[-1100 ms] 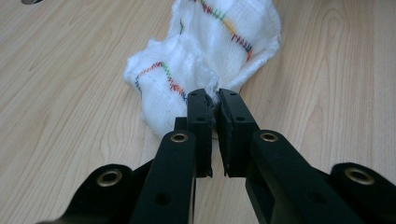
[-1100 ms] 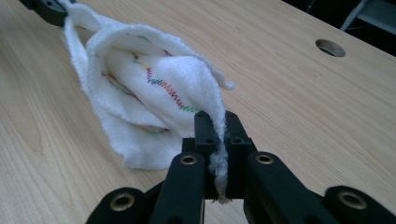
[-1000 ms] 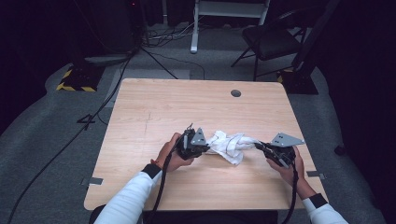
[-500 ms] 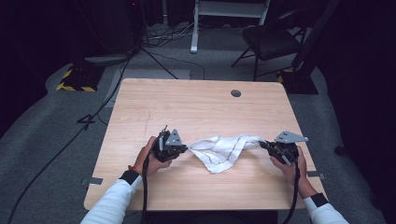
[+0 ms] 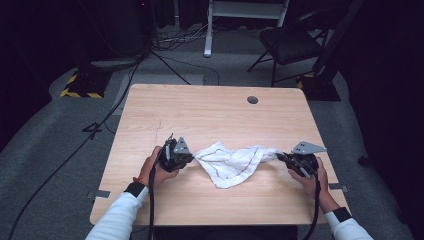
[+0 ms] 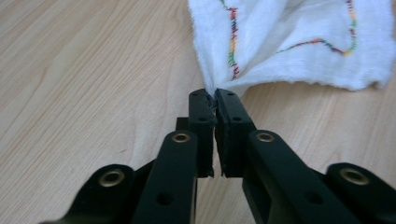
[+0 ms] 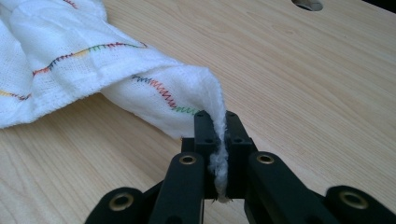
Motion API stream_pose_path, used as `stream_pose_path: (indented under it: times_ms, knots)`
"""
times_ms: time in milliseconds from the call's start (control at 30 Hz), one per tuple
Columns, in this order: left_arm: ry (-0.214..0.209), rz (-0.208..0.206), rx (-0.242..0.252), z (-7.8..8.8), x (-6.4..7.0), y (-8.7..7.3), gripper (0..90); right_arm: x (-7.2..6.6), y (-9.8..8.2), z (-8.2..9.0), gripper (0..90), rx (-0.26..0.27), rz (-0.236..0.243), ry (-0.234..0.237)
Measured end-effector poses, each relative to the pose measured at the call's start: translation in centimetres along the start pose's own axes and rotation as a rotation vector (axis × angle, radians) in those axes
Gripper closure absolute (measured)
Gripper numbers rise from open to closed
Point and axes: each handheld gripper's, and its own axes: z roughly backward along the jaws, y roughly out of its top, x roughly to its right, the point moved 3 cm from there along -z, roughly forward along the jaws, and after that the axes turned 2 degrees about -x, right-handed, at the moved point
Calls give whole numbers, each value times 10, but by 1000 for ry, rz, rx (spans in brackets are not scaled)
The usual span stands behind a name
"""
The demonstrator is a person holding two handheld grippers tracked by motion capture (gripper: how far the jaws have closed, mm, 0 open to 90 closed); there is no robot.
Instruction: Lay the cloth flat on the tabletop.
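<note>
The light wooden rectangular surface (image 5: pixel 210 120) carries everything, with a small round grey cable hole (image 5: pixel 252 100) set into it near its far edge, at about one o'clock from the centre. Toward six o'clock from the centre lies the white woven cloth with multicoloured zigzag stitching (image 5: pixel 232 162), stretched sideways between the two claws; its middle sags in a loose fold that hangs toward the person, resting on the surface. From the cloth's middle, the left claw (image 5: pixel 192 157) sits at nine o'clock and the right claw (image 5: pixel 280 156) at three o'clock, well apart from each other, each in one of the person's hands, which come in from six o'clock in white sleeves.

In the left gripper view, the left claw (image 6: pixel 215 100) pinches a corner of the cloth (image 6: pixel 289 42) at the very tips of its jaws; those jaws have just eased open a touch, yet the fabric remains nipped between them. In the right gripper view, the right claw (image 7: pixel 218 122) is clamped on another corner of the cloth (image 7: pixel 93 79), a frayed strip of fabric running down between its jaws.
</note>
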Motion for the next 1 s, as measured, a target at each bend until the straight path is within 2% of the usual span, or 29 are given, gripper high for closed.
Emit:
stream_pose_path:
  times_ms: [33, 67, 100, 133, 167, 200, 233, 300, 367, 400, 433, 467, 533, 600, 633, 667, 700, 767, 800, 867, 933, 1000]
  knots:
    - [10, 1, -1, 1, 0, 0, 816, 0, 0, 0, 866, 0, 0, 0]
    - [8, 5, 15, 2, 2, 1, 759, 1, 0, 0, 858, -4, 0, -5]
    - [9, 17, 33, 5, 5, 3, 612, 2, -1, 0, 822, -1, -8, 0]
    - [-1, 19, 48, 7, 8, 5, 612, 2, -1, 0, 822, -1, -8, 0]
    - [-27, -4, 76, 11, 16, 9, 559, 4, -1, 0, 721, -2, -11, -18]
    - [-38, -20, 92, 12, 21, 12, 559, 4, -1, 0, 721, -2, -11, -18]
    - [-50, -36, 110, 14, 29, 17, 490, 4, -1, 0, 708, -7, -14, -20]
    - [-92, -82, 120, 13, 47, 25, 471, 5, -2, 1, 657, -8, -17, -24]
    - [-135, -109, 125, 9, 62, 30, 414, 5, -1, 4, 593, 2, -18, -35]
    - [-186, -120, 121, 4, 72, 32, 391, 6, 0, 6, 572, 4, -17, -36]
    - [-210, -129, 106, 0, 78, 33, 376, 7, 1, 9, 553, 13, -25, -47]
    - [-233, -155, 87, -6, 88, 34, 349, 9, 3, 13, 530, 31, -37, -52]
    - [-246, -176, 62, -16, 97, 35, 336, 9, 4, 14, 518, 35, -43, -55]
    - [-265, -177, 29, -25, 103, 35, 329, 6, 7, 17, 495, 57, -40, -23]
    - [-263, -179, 28, -28, 103, 35, 329, 2, 10, 17, 490, 64, -19, -13]
    - [-260, -178, 16, -30, 103, 35, 340, -7, 14, 17, 476, 62, 30, 7]
    - [-268, -167, 8, -33, 101, 34, 340, -7, 14, 17, 476, 62, 30, 7]
    - [-268, -161, 6, -34, 99, 33, 399, -22, 20, 13, 468, 69, 88, 67]
    - [-268, -161, 1, -35, 97, 32, 415, -27, 22, 11, 464, 62, 108, 80]
    - [-258, -164, -9, -37, 94, 30, 493, -39, 25, 2, 460, 39, 135, 145]
    - [-276, -161, -23, -39, 91, 29, 536, -46, 27, -7, 446, 14, 136, 172]
    - [-271, -191, -54, -42, 91, 26, 609, -52, 29, -19, 423, -33, 148, 190]
